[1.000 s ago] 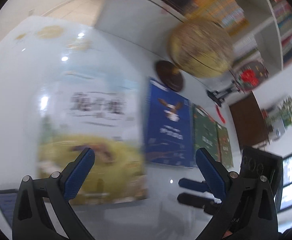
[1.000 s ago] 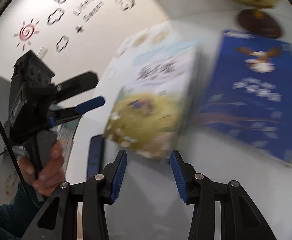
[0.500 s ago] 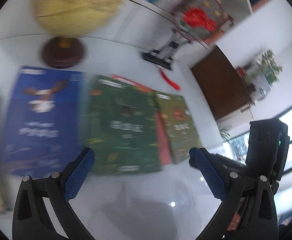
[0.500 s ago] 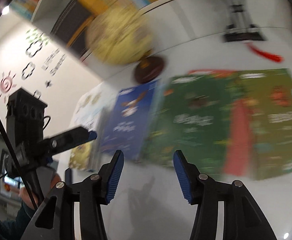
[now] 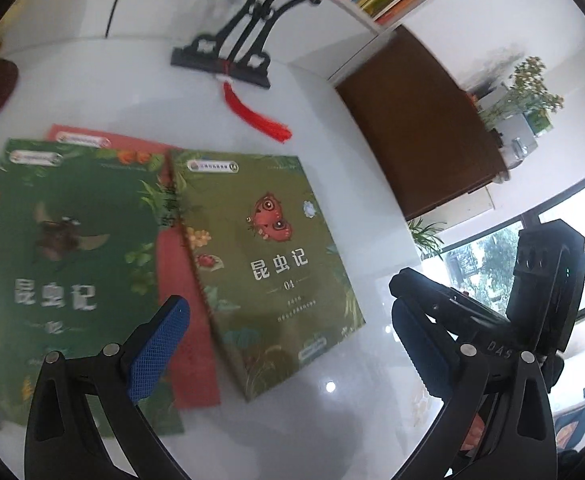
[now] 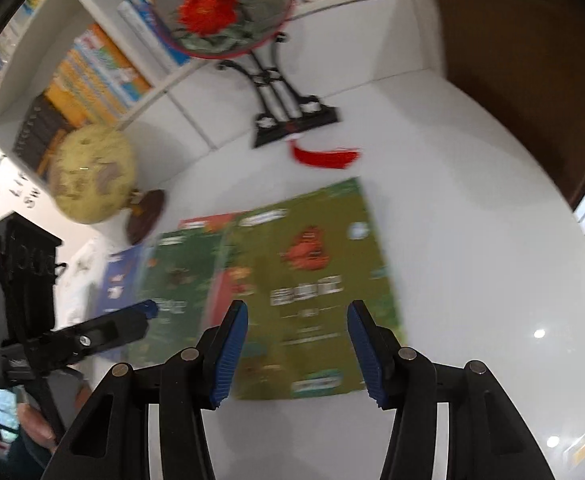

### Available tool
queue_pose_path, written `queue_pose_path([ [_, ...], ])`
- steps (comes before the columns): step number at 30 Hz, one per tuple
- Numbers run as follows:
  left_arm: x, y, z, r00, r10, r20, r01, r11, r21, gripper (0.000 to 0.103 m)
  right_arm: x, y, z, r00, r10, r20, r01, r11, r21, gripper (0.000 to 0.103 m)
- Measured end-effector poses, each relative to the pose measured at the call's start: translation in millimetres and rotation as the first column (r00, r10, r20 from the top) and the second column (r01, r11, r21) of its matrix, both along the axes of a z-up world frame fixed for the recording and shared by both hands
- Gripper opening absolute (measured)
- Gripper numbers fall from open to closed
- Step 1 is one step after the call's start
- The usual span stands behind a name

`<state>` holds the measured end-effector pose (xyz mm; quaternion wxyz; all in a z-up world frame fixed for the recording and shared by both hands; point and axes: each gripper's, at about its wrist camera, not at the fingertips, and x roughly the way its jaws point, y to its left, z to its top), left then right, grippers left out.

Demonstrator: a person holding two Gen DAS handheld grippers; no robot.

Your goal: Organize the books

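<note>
The white table (image 5: 332,432) fills most of both views, glossy, with lamp glints on it. Behind it stands a white bookshelf (image 6: 92,60) packed with upright books, and a brown cabinet (image 5: 420,128) sits off the table's far right corner.

Take the olive book (image 5: 268,264) as the landmark: it lies flat on the table, cover up, with a red moth and white title on it, slightly turned so its near corner points toward the cameras. Just left of it, partly under its left edge, lies a red book (image 5: 184,308), of which only a strip and the top corner show. Left of that, overlapping the red book, lies a dark green book (image 5: 60,264) with a beetle on the cover. Further left a blue book (image 6: 118,280) shows at the edge, blurred. Beyond these, behind and left of the olive book, a yellowish globe (image 6: 92,174) stands on a dark round base. Straight behind the olive book is a round fan (image 6: 220,4) with red flowers on a black stand (image 5: 228,56), its red tassel (image 5: 258,114) lying on the table between the stand and the book.

The left gripper (image 5: 292,344) hovers over the olive book's near half, fingers spread wide, nothing between them. The right gripper (image 6: 298,350) hangs over the same book's near edge, jaws apart and having just been opening, touching nothing.
</note>
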<state>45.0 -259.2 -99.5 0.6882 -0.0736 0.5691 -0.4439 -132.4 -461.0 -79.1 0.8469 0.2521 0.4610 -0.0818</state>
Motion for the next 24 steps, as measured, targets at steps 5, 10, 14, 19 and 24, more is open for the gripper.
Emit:
queue_pose_path([
  [5,3,-20,-20,1.000,0.014,-0.021,-0.014,0.999,0.029,0.100,5,-19,-26,0.998,0.005,-0.067,-0.008,0.999,-0.044,0.051],
  [10,7,-29,-36,0.999,0.031,-0.034,-0.029,0.998,0.062,0.100,14,-29,-46,0.995,0.023,-0.100,-0.027,0.999,-0.041,0.044],
  [14,9,-35,-43,0.999,0.040,-0.037,-0.037,0.997,0.074,0.098,21,-32,-53,0.993,0.039,-0.114,-0.046,0.997,-0.062,0.043],
  [19,12,-37,-47,0.998,0.055,-0.031,-0.053,0.996,0.074,0.098,27,-40,-61,0.992,0.027,-0.125,-0.035,0.998,-0.058,0.043],
  [24,17,-37,-48,0.998,0.063,-0.028,-0.061,0.996,0.062,0.098,31,-47,-67,0.992,0.019,-0.127,-0.024,0.999,-0.039,0.043],
])
